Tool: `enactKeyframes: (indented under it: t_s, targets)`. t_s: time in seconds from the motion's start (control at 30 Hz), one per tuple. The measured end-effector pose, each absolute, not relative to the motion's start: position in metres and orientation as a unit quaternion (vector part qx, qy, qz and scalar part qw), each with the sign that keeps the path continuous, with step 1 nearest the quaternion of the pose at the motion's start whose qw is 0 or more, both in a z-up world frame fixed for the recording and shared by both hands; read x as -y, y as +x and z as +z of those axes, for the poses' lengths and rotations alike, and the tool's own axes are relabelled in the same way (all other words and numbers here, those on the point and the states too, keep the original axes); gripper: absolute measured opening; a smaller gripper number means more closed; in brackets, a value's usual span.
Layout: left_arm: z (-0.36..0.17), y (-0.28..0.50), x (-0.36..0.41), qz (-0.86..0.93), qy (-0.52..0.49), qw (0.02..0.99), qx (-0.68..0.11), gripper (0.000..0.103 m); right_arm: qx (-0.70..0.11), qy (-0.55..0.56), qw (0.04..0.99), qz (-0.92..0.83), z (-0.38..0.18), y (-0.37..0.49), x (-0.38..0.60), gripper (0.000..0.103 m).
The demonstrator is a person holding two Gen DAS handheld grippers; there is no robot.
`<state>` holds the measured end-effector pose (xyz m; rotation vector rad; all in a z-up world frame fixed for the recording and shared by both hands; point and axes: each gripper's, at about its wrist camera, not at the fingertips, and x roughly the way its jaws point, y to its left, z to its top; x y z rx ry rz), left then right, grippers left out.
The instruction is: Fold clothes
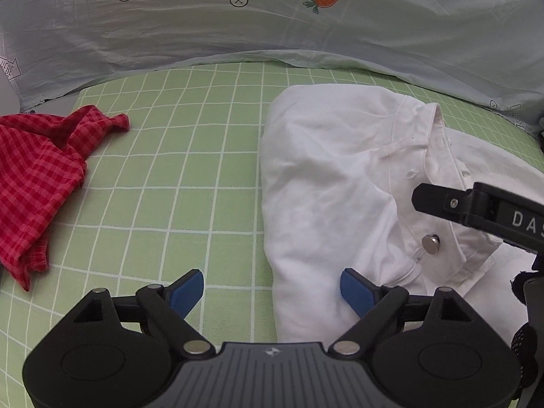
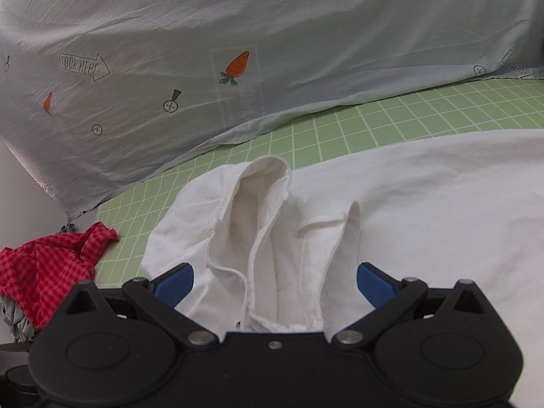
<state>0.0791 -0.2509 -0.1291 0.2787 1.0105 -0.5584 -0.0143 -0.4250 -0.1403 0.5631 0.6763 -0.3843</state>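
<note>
Both jaws stood spread and empty: left gripper (image 1: 272, 289) over the near edge of the folded white trousers (image 1: 326, 183) on the green checked sheet (image 1: 190, 156), right gripper (image 2: 274, 282) above the waistband, apparently released after a fold.

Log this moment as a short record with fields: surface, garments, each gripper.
surface: green checked sheet
backdrop: pale cloth with carrot print
white garment: partly folded, metal button showing
red checked garment: crumpled, lying apart from the white one
left gripper: open, holding nothing, at the white garment's edge
right gripper: open over the white garment's folds, not gripping
</note>
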Motion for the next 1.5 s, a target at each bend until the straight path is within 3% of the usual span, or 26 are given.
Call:
enactKeyframes:
  t_s: [0.23,0.3,0.37,0.43,0.53,0.63,0.77,0.87,1.07,1.17,1.33,1.5]
  targets:
    - [-0.136,0.085,0.249,-0.255,0.114,0.824,-0.494,0.093,-0.364,0.273,0.867,-0.204,-0.166,-0.01,0.428,0.101]
    - [-0.136,0.087,0.249,-0.253,0.11,0.822,-0.498,0.093,-0.365,0.258,0.87,-0.207,-0.164,-0.009,0.426,0.09]
    - [-0.135,0.086,0.25,-0.251,0.112,0.823,-0.498,0.093,-0.361,0.253,0.875,-0.197,-0.161,-0.01,0.424,0.057]
    - [-0.131,0.082,0.253,-0.25,0.123,0.827,-0.489,0.092,-0.352,0.258,0.88,-0.186,-0.156,-0.013,0.424,0.035]
    - [-0.122,0.077,0.254,-0.257,0.126,0.834,-0.472,0.092,-0.332,0.249,0.892,-0.178,-0.138,-0.023,0.425,0.025]
    - [-0.108,0.072,0.253,-0.271,0.109,0.84,-0.457,0.092,-0.296,0.221,0.91,-0.189,-0.108,-0.045,0.425,0.023]
    - [-0.109,0.065,0.264,-0.282,0.139,0.832,-0.457,0.092,-0.285,0.188,0.91,-0.237,-0.09,-0.081,0.437,0.024]
    - [-0.125,0.058,0.278,-0.289,0.179,0.809,-0.481,0.092,-0.363,0.211,0.865,-0.273,-0.127,-0.088,0.461,0.033]
    - [-0.132,0.04,0.285,-0.286,0.238,0.802,-0.468,0.092,-0.373,0.226,0.844,-0.313,-0.151,-0.106,0.474,0.075]
    - [-0.124,0.034,0.286,-0.284,0.239,0.805,-0.463,0.092,-0.352,0.233,0.846,-0.326,-0.141,-0.123,0.478,0.089]
    - [-0.111,0.012,0.298,-0.295,0.248,0.808,-0.445,0.092,-0.305,0.261,0.85,-0.341,-0.127,-0.178,0.492,0.102]
    - [-0.105,-0.016,0.324,-0.313,0.26,0.805,-0.432,0.092,-0.307,0.283,0.862,-0.288,-0.125,-0.209,0.497,0.102]
